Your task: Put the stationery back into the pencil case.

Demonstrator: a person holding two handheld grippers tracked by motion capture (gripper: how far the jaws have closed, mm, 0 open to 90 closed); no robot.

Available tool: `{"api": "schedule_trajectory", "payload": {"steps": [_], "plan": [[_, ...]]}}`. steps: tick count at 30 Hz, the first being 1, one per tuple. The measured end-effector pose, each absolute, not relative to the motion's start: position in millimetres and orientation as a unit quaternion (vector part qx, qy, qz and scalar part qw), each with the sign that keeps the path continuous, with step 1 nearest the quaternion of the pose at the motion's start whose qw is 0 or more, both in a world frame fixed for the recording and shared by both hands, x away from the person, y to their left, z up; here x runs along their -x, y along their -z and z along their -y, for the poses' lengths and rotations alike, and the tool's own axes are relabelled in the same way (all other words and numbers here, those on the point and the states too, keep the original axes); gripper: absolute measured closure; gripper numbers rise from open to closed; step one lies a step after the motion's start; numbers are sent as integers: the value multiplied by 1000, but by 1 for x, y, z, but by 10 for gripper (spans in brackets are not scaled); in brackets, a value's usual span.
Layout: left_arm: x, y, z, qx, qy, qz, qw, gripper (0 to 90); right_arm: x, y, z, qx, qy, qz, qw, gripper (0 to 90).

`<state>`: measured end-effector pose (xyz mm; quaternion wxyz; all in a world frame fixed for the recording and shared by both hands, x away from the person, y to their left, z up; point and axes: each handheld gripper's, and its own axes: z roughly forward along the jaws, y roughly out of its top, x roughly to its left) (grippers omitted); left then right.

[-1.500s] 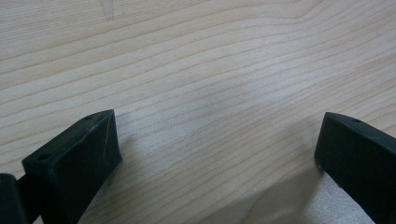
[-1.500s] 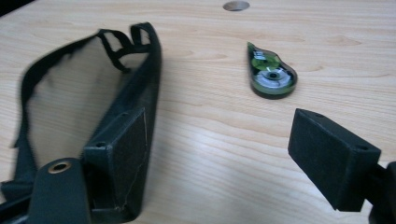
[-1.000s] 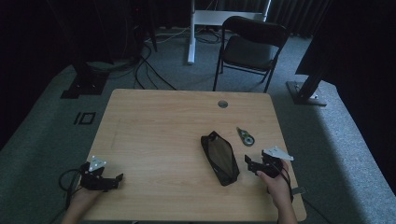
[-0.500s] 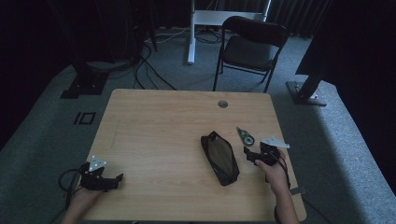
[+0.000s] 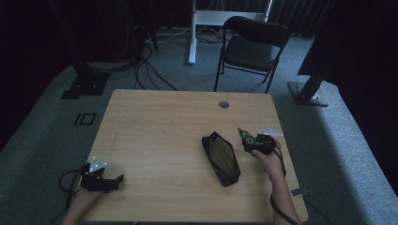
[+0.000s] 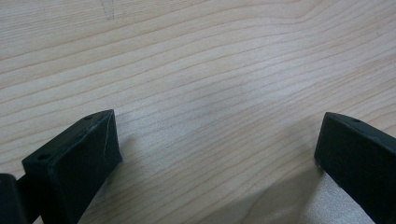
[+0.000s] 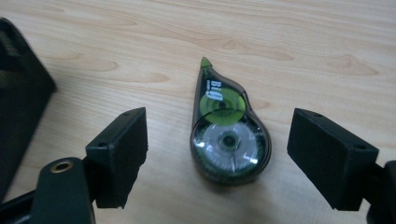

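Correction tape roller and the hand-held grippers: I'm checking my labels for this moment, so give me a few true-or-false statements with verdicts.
1. The right hand-held gripper has its jaws apart on either side of the correction tape roller. True.
2. The roller lies inside the black pouch. False: it lies on the table, beside the pouch.
3. The left hand-held gripper grips a pen. False: its open jaws have bare wood between them.
4. A chair stands beyond the table. True.
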<state>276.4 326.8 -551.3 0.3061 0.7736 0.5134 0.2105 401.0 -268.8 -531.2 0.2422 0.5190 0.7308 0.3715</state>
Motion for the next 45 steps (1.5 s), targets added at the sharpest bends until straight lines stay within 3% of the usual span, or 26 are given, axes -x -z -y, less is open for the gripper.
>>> {"api": "schedule_trajectory", "payload": {"steps": [5, 21, 29, 35, 45], "plan": [[-276, 551, -327, -774, -211, -513, 306, 1, -414, 533, 267, -511, -363, -736, 253, 201], [-276, 551, -327, -774, -211, -513, 306, 1, -444, 542, 255, -505, -335, -763, 225, 261], [-276, 551, -327, -774, -211, -513, 306, 1, -448, 547, 253, -513, -335, -761, 213, 334], [-276, 551, -327, -774, -211, -513, 306, 1, -446, 545, 250, -515, -327, -761, 219, 478], [-276, 551, -327, -774, -211, -513, 306, 1, -441, 539, 251, -533, -318, -753, 217, 512]]}}
